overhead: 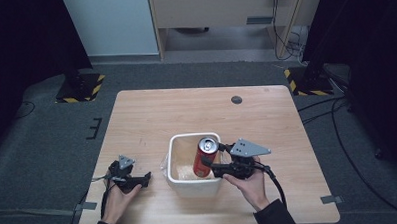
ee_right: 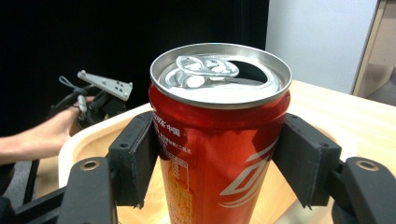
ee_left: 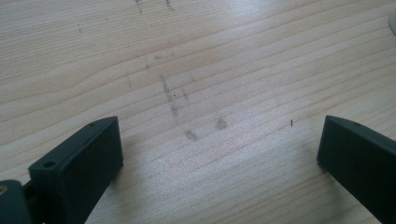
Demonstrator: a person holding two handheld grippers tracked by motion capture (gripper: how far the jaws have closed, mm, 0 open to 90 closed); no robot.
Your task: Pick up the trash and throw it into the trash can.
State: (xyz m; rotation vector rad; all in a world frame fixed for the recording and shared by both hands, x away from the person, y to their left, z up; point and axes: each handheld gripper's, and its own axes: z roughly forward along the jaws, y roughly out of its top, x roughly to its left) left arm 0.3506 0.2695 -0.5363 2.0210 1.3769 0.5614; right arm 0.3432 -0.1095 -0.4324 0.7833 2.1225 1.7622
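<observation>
Red can (overhead: 206,158) upright in white tub (overhead: 181,185), right tool (overhead: 212,167) clamped on it, left tool (overhead: 147,178) spread apart on table (overhead: 151,113).

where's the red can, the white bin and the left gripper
red can (ee_right: 219,154), right gripper view, its red side wall
white bin (overhead: 195,187), high view, its near outer wall
left gripper (overhead: 147,177), high view, between its jaw tips

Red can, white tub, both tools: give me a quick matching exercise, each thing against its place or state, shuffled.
Things:
1. red can
2. white tub
3. left tool
4. right tool

States:
A. open over bare wood
B. sits on the table, holding the can
C. opened top, gripped on both sides
D. shut on the can

Pairs: 1-C, 2-B, 3-A, 4-D
</observation>
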